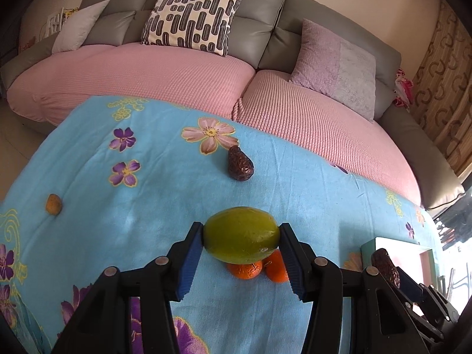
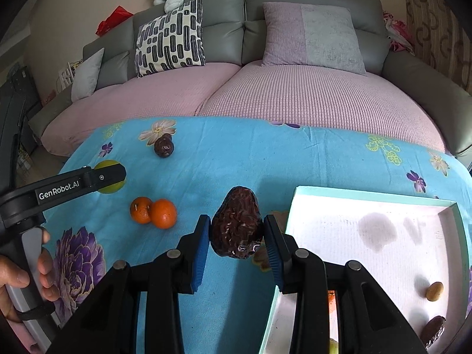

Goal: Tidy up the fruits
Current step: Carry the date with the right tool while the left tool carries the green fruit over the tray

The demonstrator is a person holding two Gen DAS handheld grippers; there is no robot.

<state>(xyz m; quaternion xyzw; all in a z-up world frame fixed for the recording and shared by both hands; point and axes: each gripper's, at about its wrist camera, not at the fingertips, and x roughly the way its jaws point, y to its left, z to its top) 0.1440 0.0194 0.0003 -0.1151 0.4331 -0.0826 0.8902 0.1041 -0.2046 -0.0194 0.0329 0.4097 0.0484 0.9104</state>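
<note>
Left gripper (image 1: 241,243) clamped on a green mango (image 1: 241,235), above two oranges (image 1: 256,267) on the blue blanket (image 1: 147,206); right gripper (image 2: 237,236) clamped on a dark avocado (image 2: 237,225), just beside the white box (image 2: 368,194); second avocado (image 2: 164,145) lying farther back.

both views are evenly lit by soft daylight and mostly sharp. strong fisheye distortion bends the sofa (image 1: 188,67) and darkens the corners. the white tray (image 2: 383,236) floor is overexposed, with glare and soft grey shadows.
</note>
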